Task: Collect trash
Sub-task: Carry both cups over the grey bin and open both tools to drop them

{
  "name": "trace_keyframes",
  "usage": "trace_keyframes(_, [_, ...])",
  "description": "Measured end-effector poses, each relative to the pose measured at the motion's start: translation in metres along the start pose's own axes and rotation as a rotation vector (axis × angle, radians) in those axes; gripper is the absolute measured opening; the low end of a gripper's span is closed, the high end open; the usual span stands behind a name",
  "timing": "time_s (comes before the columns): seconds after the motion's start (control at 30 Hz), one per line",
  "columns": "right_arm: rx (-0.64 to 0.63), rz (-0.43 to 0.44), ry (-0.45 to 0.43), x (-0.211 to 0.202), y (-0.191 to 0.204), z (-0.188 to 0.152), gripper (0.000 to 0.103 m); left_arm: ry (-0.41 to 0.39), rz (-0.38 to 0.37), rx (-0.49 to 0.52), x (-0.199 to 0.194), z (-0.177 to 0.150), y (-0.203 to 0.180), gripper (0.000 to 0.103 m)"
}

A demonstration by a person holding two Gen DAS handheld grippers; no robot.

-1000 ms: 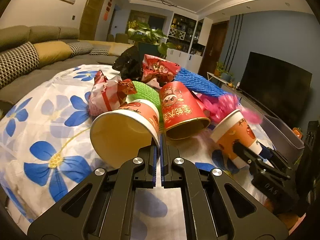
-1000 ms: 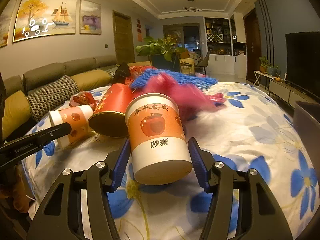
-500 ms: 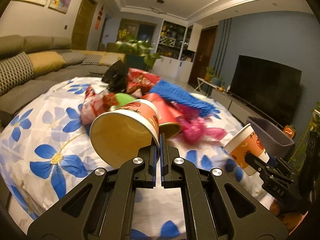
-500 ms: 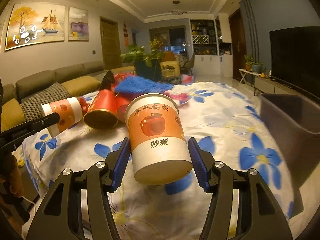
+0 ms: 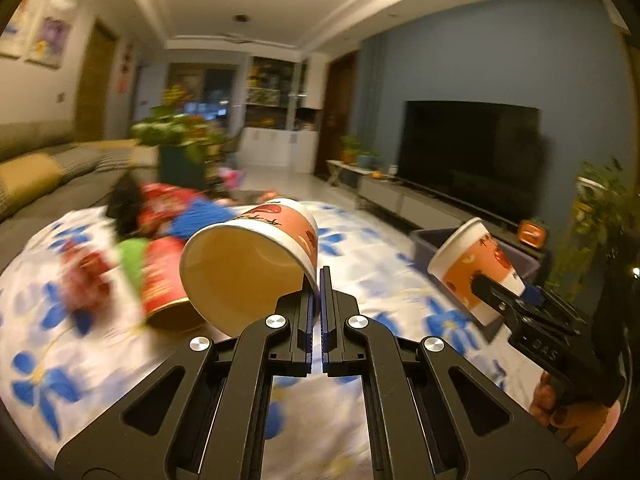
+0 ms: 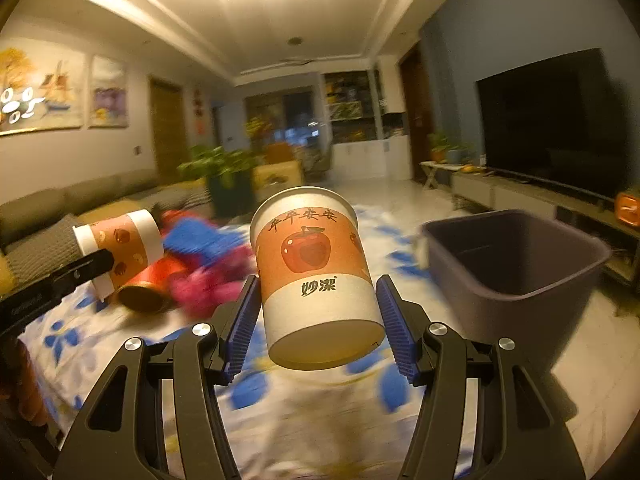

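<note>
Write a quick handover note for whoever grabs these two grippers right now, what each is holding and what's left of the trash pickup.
Left gripper: shut on the rim of a paper cup, lifted.
Right gripper: shut on the apple cup, lifted, left of the grey bin.
Done: both cups picked up; bin looks empty.
Left: drop both cups in, then fetch the red cup and the blurred wrappers on the flowered cloth.

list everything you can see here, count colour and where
paper cup, rim-pinched: 1, orange and white, in left claw
paper cup, apple print: 1, orange and white, in right claw
red cup: 1, lying on the cloth
trash pile: blurred; blue, pink, red, green, black
bin: 1, dark grey, right of the table
tablecloth: 1, white with blue flowers
left claw: black, shut on cup rim
right claw: black, blue pads, around cup
</note>
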State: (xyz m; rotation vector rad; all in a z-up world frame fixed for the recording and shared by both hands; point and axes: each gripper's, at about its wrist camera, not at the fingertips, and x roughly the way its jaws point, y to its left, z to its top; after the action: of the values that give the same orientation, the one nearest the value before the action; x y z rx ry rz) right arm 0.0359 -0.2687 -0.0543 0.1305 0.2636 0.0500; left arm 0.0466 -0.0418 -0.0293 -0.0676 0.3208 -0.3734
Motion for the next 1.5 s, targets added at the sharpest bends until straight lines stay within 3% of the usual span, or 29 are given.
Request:
trace_keyframes(0.27, [0.067,-0.185,-0.061,0.003,-0.064,0.017,0.058,-0.018,-0.236,0.111,0.068,0.025,-0.086,0.002])
trace_keyframes(0.53, [0.124,-0.315,-0.087,0.019,-0.113,0.026,0.058,0.002,-0.387,0.139,0.144,0.041,-0.145,0.002])
trace_keyframes(0.87, [0.148,-0.387,-0.078,0.031,-0.138,0.023,0.058,0.092,-0.460,0.130,0.207,0.031,-0.178,0.002])
trace_keyframes(1.5, [0.163,-0.409,-0.050,0.052,-0.157,0.023,0.059,0.153,-0.471,0.157,0.236,0.019,-0.194,0.002])
